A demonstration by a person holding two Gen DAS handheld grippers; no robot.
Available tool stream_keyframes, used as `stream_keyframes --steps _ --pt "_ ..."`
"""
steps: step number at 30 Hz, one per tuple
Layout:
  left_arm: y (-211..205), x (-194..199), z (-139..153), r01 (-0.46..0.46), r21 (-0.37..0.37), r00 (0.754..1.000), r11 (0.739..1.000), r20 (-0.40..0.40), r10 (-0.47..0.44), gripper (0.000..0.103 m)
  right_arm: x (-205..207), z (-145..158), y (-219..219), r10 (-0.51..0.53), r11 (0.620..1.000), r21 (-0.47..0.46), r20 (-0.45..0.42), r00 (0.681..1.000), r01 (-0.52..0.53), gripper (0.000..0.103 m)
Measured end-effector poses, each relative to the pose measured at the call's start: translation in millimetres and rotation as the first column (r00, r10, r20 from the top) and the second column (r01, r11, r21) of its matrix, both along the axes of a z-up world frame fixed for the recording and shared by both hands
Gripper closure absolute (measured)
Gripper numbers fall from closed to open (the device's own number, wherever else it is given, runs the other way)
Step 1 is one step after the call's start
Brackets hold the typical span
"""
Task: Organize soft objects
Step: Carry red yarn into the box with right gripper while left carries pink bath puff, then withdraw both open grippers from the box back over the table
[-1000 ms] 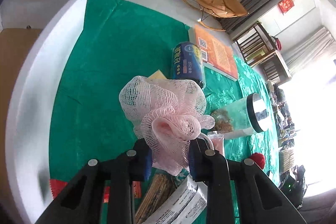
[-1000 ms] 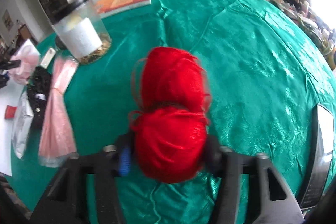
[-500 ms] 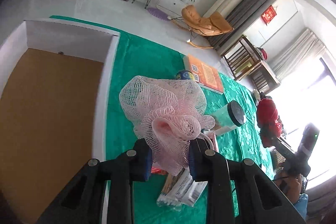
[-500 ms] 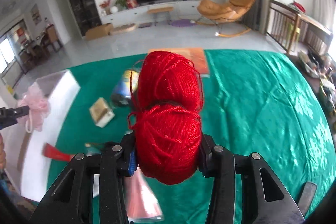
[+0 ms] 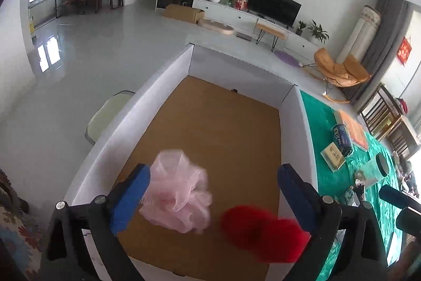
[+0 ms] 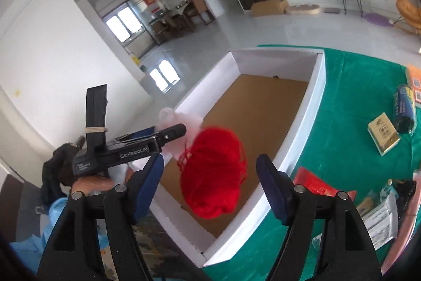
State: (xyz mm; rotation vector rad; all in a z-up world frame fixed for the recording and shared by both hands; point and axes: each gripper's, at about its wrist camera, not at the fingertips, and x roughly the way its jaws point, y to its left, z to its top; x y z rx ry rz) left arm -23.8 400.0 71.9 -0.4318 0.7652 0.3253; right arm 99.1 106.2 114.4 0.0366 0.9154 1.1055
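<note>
A white cardboard box [image 5: 236, 65] with a brown floor lies under both grippers. My left gripper [image 5: 212, 173] is over it, jaws opening wide. The pink mesh pouf [image 5: 179, 191] is blurred between its fingers, close to the left pad, with neither pad pressing on it. A red yarn ball [image 5: 263, 231] shows blurred at the lower right. In the right wrist view my right gripper [image 6: 210, 161] is also opening. The red yarn ball [image 6: 213, 173] hangs loose between its pads above the box wall [image 6: 302, 123]. The pouf [image 6: 189, 123] peeks out behind the left gripper's tip.
Right of the box, the green tablecloth [image 6: 350, 102] carries a blue can [image 6: 405, 107], a small yellow carton [image 6: 382, 133], a red packet [image 6: 315, 183] and printed packets [image 6: 381, 223]. A gloved hand [image 6: 60, 165] holds the left gripper. A pale chair seat [image 5: 105, 117] stands left of the box.
Both grippers swung from the green table to above the box. Both have opened, so the pink pouf and the red yarn ball are released and blurred in motion.
</note>
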Motion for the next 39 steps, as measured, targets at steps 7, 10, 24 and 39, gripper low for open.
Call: stream_keyframes --steps 7,10,24,39 --pt "-59 13 1 0.147 -0.066 0.986 0.987 0.092 -0.141 0.006 2 -41 -97 -0.212 0.969 -0.104 0.124 0.969 0.225 0.027" --pt "-116 12 13 0.284 -0.034 0.952 0.958 0.133 -0.278 0.006 11 -70 -167 -0.375 0.897 -0.172 0.195 0.906 0.408 0.027" --pt "-318 20 -115 0.615 0.067 0.783 0.786 -0.170 -0.598 0.002 2 -170 -353 -0.744 0.532 -0.316 0.268 0.612 0.786 0.026" --pt "-327 65 -150 0.615 0.162 0.785 0.772 -0.221 -0.579 0.000 -4 -178 -347 -0.712 0.530 -0.336 0.323 0.624 0.778 0.017"
